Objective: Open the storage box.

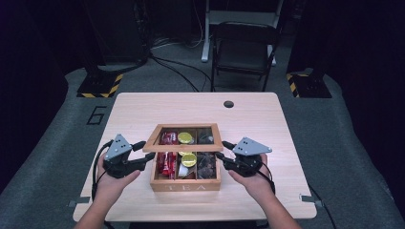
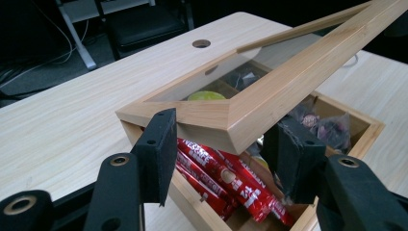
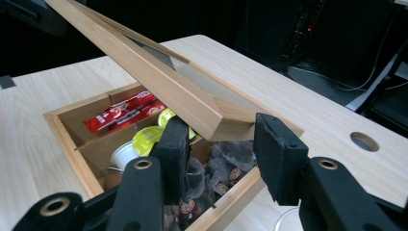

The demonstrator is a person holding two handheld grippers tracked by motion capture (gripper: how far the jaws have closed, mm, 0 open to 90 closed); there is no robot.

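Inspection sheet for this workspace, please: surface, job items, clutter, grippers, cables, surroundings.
Surface: wooden table, round hole near far edge.
Job's things: tea box holding red sachets, yellow-topped pods, dark tea bags; glass-paned lid partly raised.
Clutter: nothing seen.
Grippers: left gripper and right gripper, jaws open, each straddling a front lid corner.
Cables: floor cables behind the table.
Surroundings: folding chair, hazard-striped stand bases.

Behind the bench (image 1: pixel 143 109) stands a dark folding chair (image 1: pixel 243 47); a round hole (image 1: pixel 229 104) sits near the bench's far edge
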